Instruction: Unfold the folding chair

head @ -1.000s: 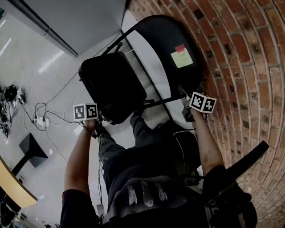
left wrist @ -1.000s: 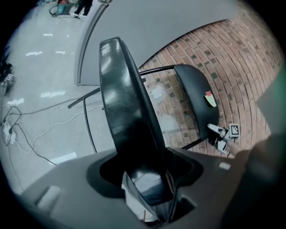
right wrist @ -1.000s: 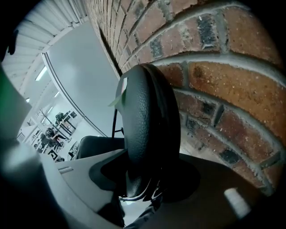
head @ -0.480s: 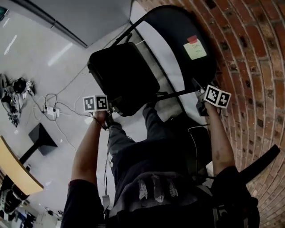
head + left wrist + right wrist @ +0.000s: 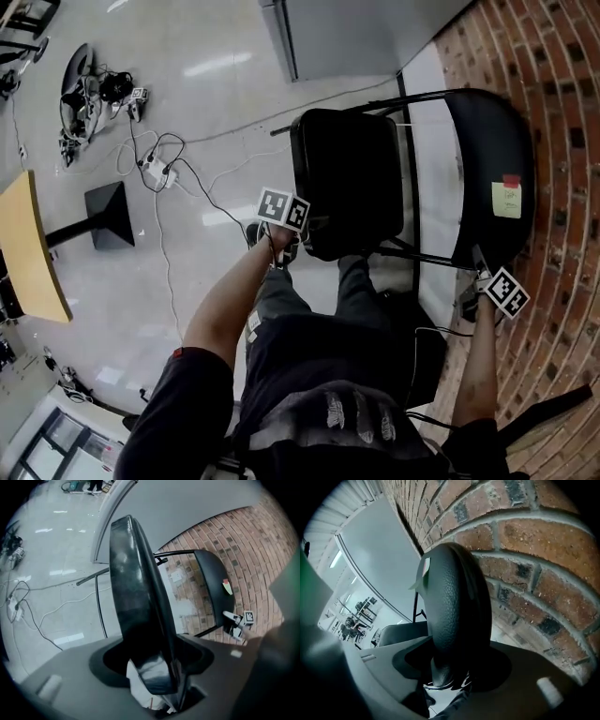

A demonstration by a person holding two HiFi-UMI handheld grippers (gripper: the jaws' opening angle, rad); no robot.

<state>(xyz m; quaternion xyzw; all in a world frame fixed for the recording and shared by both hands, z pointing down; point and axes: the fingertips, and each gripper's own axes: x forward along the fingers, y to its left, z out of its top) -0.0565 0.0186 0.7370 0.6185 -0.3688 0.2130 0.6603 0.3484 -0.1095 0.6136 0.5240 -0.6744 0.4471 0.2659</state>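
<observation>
Brick wall (image 5: 553, 112) runs along the right of a pale polished floor (image 5: 187, 112), and the folding chair (image 5: 409, 122) stands just beside that wall, at the person's feet. Its black seat (image 5: 347, 178) lies well out from the backrest (image 5: 483, 150), so the unfolding looks nearly done. The left gripper (image 5: 284, 246) clamps the seat's near edge, probably to press it down. The right gripper (image 5: 475, 281) pinches the backrest's rim, seemingly to steady the frame. A yellow note (image 5: 506, 199) is stuck on the backrest.
</observation>
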